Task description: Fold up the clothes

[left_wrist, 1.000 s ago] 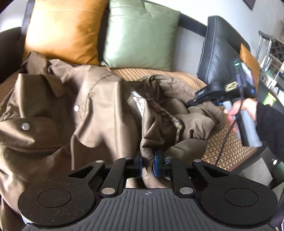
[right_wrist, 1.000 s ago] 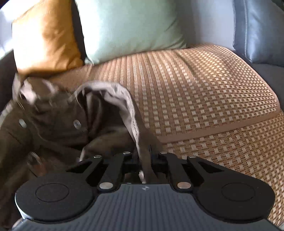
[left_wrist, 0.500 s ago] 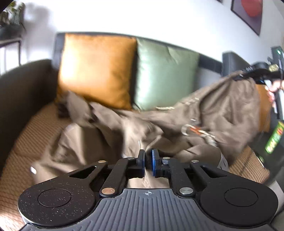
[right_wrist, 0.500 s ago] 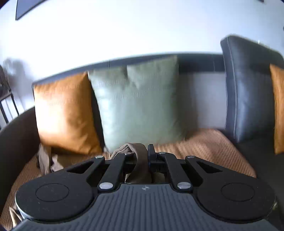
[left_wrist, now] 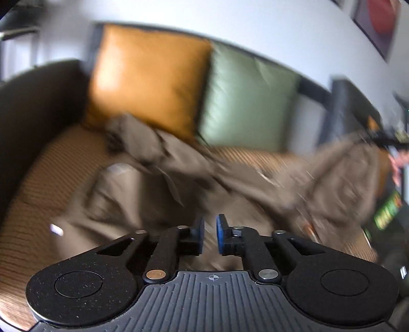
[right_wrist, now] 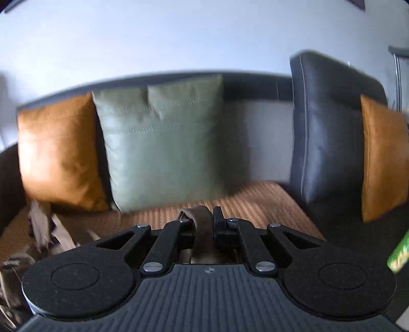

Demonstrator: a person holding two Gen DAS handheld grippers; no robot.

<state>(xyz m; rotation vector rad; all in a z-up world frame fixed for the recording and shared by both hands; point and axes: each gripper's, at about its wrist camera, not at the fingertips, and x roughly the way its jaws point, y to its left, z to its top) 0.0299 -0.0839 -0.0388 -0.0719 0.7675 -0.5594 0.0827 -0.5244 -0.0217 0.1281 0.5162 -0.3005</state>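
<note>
Jacket (left_wrist: 179, 184) on sofa seat (left_wrist: 46, 173), two cushions (left_wrist: 150, 79) behind

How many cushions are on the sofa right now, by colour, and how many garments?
Orange cushions: 2, one at the left and one at the far right
Green cushion: 1
Dark blue-grey cushion: 1
Brown jacket: 1
Total: 5

Motion-blurred throughout the left wrist view: brown jacket (left_wrist: 194, 184) smeared across the sofa (left_wrist: 30, 107). Right of jacket, right gripper (left_wrist: 383, 139) tiny, indistinct. Wall picture (left_wrist: 378, 23) cut by edge.
</note>
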